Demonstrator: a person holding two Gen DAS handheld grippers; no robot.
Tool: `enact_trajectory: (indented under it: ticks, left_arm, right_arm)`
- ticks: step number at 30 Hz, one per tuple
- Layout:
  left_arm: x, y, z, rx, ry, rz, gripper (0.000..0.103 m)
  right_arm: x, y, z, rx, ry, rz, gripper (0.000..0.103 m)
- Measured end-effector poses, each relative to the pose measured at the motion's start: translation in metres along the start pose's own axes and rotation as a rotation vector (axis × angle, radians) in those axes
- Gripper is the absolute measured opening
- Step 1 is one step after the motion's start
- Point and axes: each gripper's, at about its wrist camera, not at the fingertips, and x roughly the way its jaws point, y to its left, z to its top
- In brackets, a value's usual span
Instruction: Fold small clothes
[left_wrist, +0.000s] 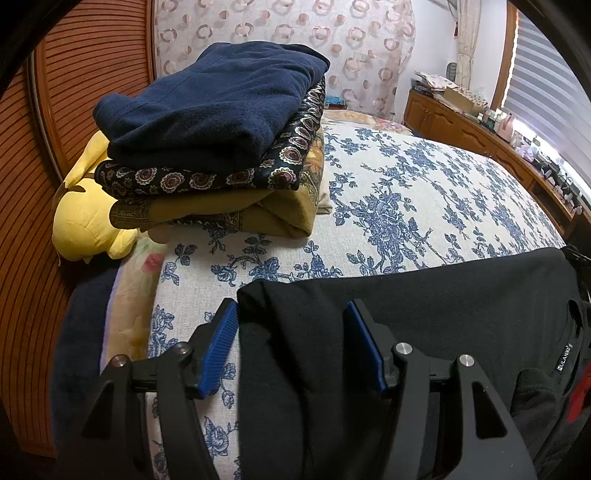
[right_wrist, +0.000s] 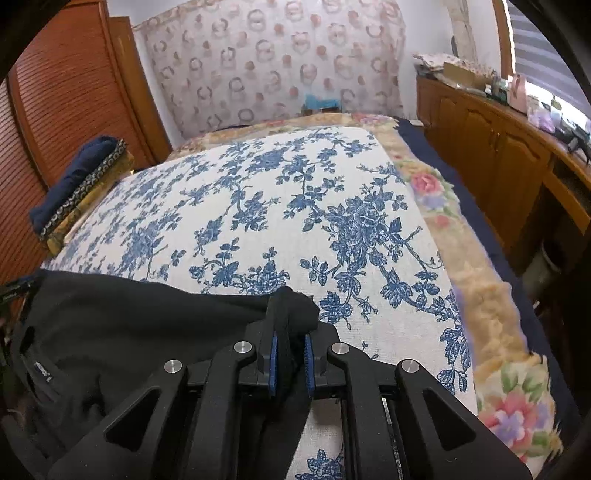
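A black garment (left_wrist: 424, 295) lies across the near edge of the blue-flowered bedspread (left_wrist: 406, 199). My left gripper (left_wrist: 291, 317) is open, its blue pads on either side of the garment's left corner fold. In the right wrist view the same black garment (right_wrist: 122, 325) spreads to the left. My right gripper (right_wrist: 290, 347) is shut on the garment's right corner, which bunches up between the pads. A white label (left_wrist: 563, 363) shows near the garment's neck.
A stack of folded clothes (left_wrist: 218, 122), navy on top, stands at the far left of the bed, also seen in the right wrist view (right_wrist: 81, 184). A yellow plush toy (left_wrist: 85, 221) lies beside it. A wooden cabinet (right_wrist: 498, 155) with clutter runs along the right.
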Motion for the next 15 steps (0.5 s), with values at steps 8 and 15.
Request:
enact_trajectory:
  ticks: [8,15]
  left_arm:
    - [0.0001,0.0004,0.0004,-0.003,0.000,-0.006,0.061]
    - [-0.0039,0.0059,0.0003,-0.031,-0.004,-0.025,0.060]
  right_arm:
    - [-0.0021,0.0030,-0.0007,-0.019,-0.007,-0.003,0.015]
    - [-0.0009,0.0012,-0.0017,-0.021,0.016,-0.006,0.039]
